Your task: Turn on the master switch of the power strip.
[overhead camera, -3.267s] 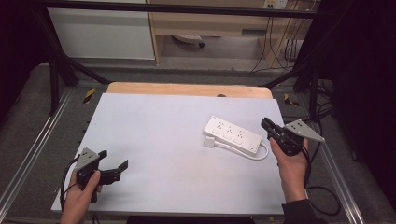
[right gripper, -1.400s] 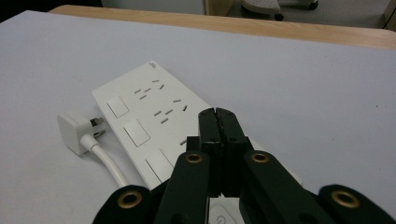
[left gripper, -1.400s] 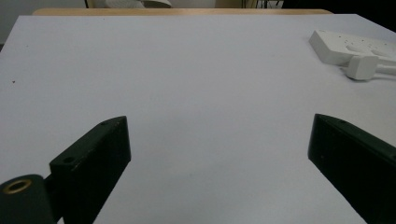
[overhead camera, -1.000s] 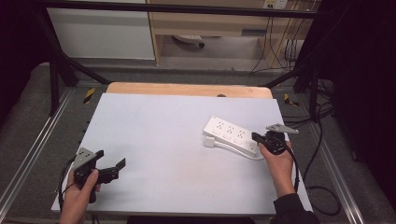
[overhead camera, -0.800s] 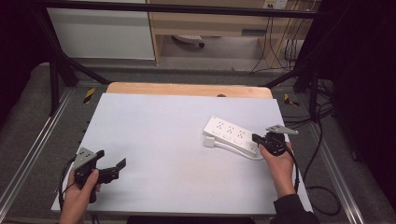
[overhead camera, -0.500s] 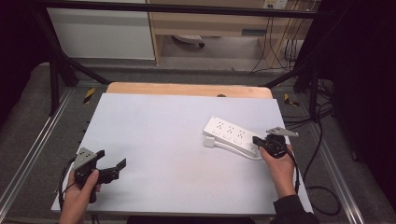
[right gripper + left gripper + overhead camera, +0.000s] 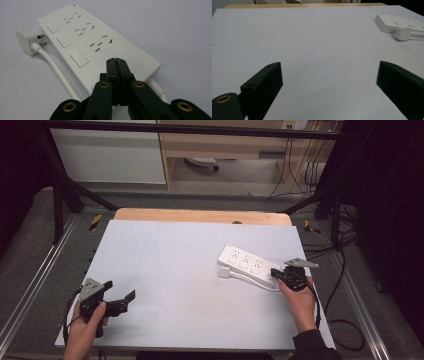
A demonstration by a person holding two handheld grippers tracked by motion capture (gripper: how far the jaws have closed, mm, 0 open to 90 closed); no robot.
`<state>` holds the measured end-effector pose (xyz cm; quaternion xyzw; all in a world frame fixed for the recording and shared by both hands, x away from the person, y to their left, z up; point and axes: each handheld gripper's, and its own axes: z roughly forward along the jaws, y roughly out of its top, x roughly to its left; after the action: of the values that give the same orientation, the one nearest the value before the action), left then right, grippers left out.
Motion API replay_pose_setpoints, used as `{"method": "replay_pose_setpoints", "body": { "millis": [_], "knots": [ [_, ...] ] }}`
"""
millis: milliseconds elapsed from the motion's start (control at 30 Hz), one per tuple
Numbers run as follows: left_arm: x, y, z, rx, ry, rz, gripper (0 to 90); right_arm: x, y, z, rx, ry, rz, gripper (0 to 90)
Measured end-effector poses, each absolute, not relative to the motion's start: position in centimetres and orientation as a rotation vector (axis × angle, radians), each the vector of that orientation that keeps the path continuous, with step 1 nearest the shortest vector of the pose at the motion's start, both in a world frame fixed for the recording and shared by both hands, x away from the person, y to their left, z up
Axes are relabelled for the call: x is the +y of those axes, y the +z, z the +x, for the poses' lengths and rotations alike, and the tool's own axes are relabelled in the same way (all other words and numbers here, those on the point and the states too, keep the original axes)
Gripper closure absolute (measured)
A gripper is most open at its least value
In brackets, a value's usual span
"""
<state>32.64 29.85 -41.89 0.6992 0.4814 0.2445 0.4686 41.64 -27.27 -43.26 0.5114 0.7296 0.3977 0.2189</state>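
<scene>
White plastic is what your work centres on: the white three-outlet power strip (image 7: 97,47) lies flat on the pale grey table top (image 7: 190,265), right under the tip of your right gripper (image 7: 116,60), whose two black jaws are pressed together with nothing between them. The closed tip hovers over, or perhaps rests on, the strip's near end, just past the nearest of the three white rocker switches (image 7: 78,58); whether it actually touches cannot be told. This looks like the step of poking or pressing with a closed tip, so your next move probably calls for a small shift toward that nearest switch and a firm, straight push down, keeping the strip from sliding. Beyond the tip and off to its left lies the white square plug (image 7: 26,42) on its white cable (image 7: 58,72), touching the strip's side or just beside it. Your left gripper (image 7: 120,302) waits well apart from the strip, jaws wide and holding nothing. A small embossed mark sits at the strip's far corner, too small to read; no other writing or brand can be made out.
</scene>
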Motion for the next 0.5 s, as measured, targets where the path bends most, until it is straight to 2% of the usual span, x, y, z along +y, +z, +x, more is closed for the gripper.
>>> {"method": "replay_pose_setpoints", "body": {
  "millis": [500],
  "knots": [
    [29.8, -41.91, 32.64, 1.176, 0.597, 1.722, 6.8, -27.18, -43.46, 41.56, 2.03, 1.078, 1.409, 90.0]
  ]
}}
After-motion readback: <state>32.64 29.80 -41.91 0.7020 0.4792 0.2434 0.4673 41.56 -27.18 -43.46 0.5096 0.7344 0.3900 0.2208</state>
